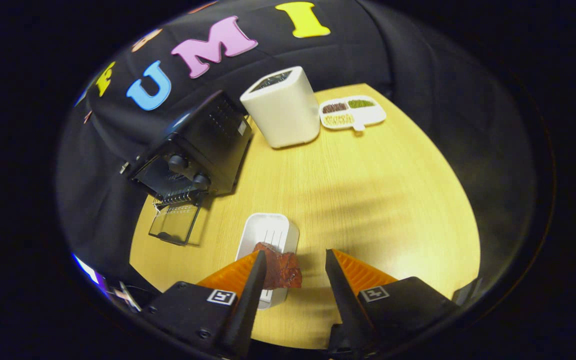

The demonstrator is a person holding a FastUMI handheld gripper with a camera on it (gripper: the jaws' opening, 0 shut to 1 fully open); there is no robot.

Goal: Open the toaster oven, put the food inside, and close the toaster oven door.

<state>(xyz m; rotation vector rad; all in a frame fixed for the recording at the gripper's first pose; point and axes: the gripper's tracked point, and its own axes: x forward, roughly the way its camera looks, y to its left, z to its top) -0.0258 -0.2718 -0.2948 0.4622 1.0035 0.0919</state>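
A black toaster oven point(195, 150) stands at the table's far left with its glass door point(174, 223) folded down flat in front of it. Nearer, a white rectangular tray point(269, 234) carries a dark red piece of food point(282, 270). My gripper point(294, 262) hovers above the tray's near end with its fingers wide apart. The food lies just inside the left finger point(254, 280), partly hidden by it; whether it touches that finger I cannot tell. The right finger point(340, 285) is clear of it, over bare wood.
A white boxy appliance point(283, 107) stands beyond the tray at the back of the wooden table point(378, 200). Behind it to the right lies a white divided dish point(352, 113) with brown, green and yellowish fillings. Black cloth drapes all around the table.
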